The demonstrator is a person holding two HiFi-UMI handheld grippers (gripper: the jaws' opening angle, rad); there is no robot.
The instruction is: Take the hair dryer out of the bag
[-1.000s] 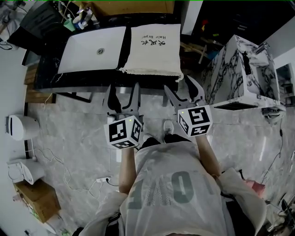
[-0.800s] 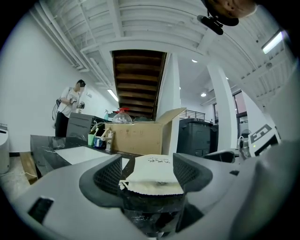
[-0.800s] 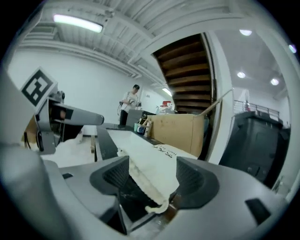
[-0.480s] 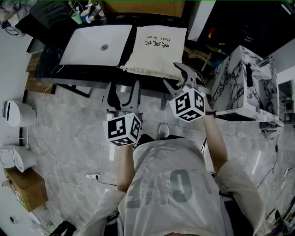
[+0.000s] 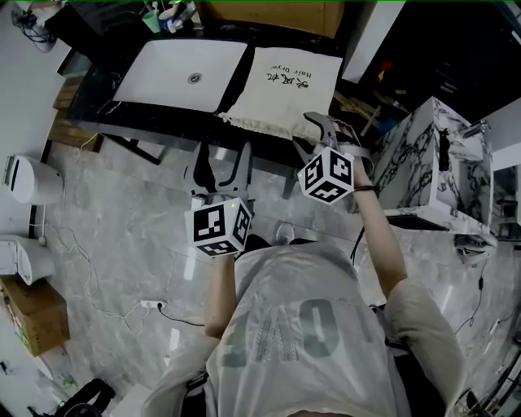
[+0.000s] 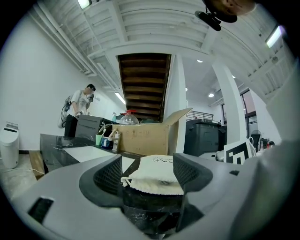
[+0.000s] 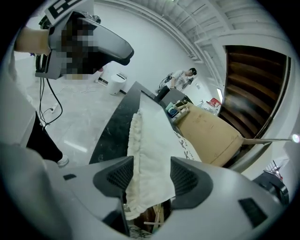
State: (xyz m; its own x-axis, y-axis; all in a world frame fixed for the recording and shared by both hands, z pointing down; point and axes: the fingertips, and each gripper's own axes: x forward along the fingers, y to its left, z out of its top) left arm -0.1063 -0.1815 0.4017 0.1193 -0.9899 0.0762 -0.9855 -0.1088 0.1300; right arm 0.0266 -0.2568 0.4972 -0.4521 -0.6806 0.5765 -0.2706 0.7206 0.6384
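A white drawstring bag [image 5: 281, 89] with black print lies flat on the dark table [image 5: 146, 122]; the hair dryer itself does not show. My right gripper [image 5: 323, 130] is rolled on its side at the bag's near right corner. In the right gripper view the bag's gathered edge [image 7: 150, 145] lies between the jaws, which are closing; the pads [image 7: 116, 174] do not visibly press the cloth. My left gripper [image 5: 221, 159] hangs in front of the table, open and empty. Beyond the left gripper [image 6: 149, 176] the bag [image 6: 154, 174] lies further off.
A white board [image 5: 181, 72] lies on the table left of the bag. A cardboard box [image 5: 273, 12] and a cup of toothbrushes [image 5: 155, 18] stand behind. A marble-patterned cabinet [image 5: 431, 163] is at the right. White appliances [image 5: 28, 179] stand on the floor. A person [image 6: 77, 110] stands far off.
My right gripper has gone forward and down to the bag's near right corner, rolling onto its side, with its jaws a little narrower. The left gripper has stayed put.
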